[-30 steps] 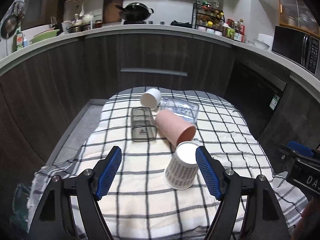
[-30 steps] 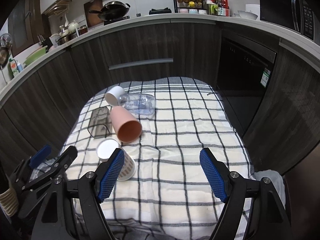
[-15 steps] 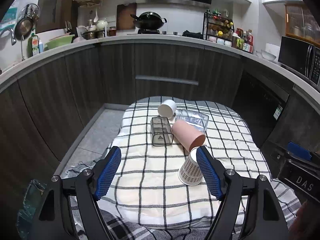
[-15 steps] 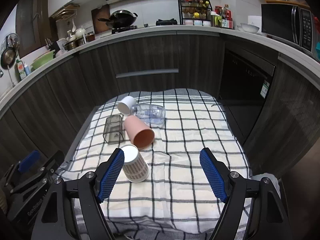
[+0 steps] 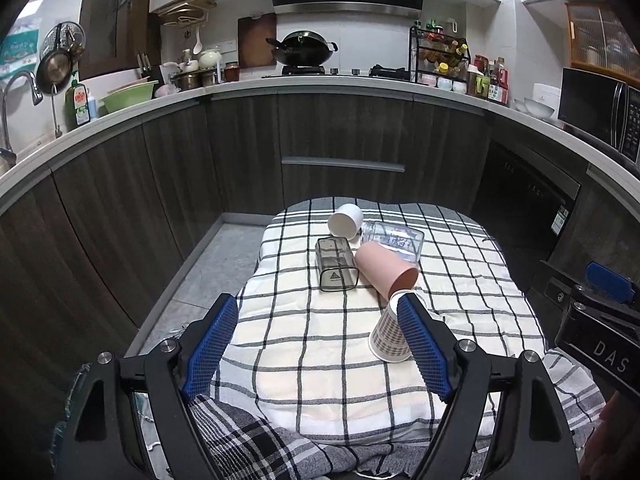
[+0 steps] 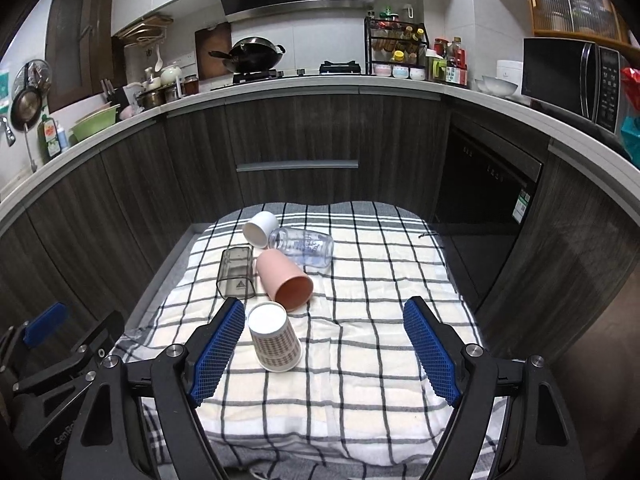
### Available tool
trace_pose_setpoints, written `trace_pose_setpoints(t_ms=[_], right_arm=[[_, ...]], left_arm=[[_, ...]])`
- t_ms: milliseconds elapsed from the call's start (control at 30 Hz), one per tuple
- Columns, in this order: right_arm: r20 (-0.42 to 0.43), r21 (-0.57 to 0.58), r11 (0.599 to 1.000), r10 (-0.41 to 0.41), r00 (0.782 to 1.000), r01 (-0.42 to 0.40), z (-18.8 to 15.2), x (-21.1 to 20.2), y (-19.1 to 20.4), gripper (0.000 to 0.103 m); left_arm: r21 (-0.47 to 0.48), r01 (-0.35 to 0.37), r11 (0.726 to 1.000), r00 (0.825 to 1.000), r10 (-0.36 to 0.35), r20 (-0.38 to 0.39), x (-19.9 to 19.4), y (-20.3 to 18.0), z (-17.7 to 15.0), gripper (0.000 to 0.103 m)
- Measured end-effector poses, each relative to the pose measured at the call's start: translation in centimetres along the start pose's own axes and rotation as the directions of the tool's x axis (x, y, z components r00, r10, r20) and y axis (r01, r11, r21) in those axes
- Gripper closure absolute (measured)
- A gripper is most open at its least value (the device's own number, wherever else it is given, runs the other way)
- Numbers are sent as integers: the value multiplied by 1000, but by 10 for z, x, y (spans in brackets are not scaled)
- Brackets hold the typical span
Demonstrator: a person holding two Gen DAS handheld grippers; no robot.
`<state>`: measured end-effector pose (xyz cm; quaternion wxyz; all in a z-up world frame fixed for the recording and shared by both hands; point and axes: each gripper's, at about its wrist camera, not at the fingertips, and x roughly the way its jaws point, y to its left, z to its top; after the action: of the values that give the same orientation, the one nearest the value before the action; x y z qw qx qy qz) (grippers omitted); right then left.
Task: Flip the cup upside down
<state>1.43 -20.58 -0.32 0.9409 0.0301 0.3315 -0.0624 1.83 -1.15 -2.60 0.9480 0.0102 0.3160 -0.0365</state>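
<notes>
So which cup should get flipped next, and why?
Probably the pink cup. The checked paper cup already stands upside down on the cloth, while the pink one lies on its side just behind it. The right gripper is open, so moving it forward toward that cup seems best.

Patterned paper cup (image 5: 387,335) seen standing mouth-down on checked cloth (image 5: 320,344), partly hidden behind right finger of left gripper (image 5: 318,344), whose blue-padded jaws are held wide apart. Beyond it, pink cup (image 5: 382,267), dark clear container (image 5: 335,265), glass bottle (image 5: 396,239) and white cup (image 5: 345,221) laid on sides, clustered together. Right gripper (image 5: 600,312) glimpsed at frame edge.
</notes>
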Motion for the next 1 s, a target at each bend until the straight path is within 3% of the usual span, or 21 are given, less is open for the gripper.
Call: trace_pose_setpoints(t_ms=[1000], right_arm=[[-9, -10, 1000, -3, 1000, 3, 0, 1, 0, 21]], left_arm=[[13, 17, 1000, 999, -17, -36, 5, -1, -1, 21]])
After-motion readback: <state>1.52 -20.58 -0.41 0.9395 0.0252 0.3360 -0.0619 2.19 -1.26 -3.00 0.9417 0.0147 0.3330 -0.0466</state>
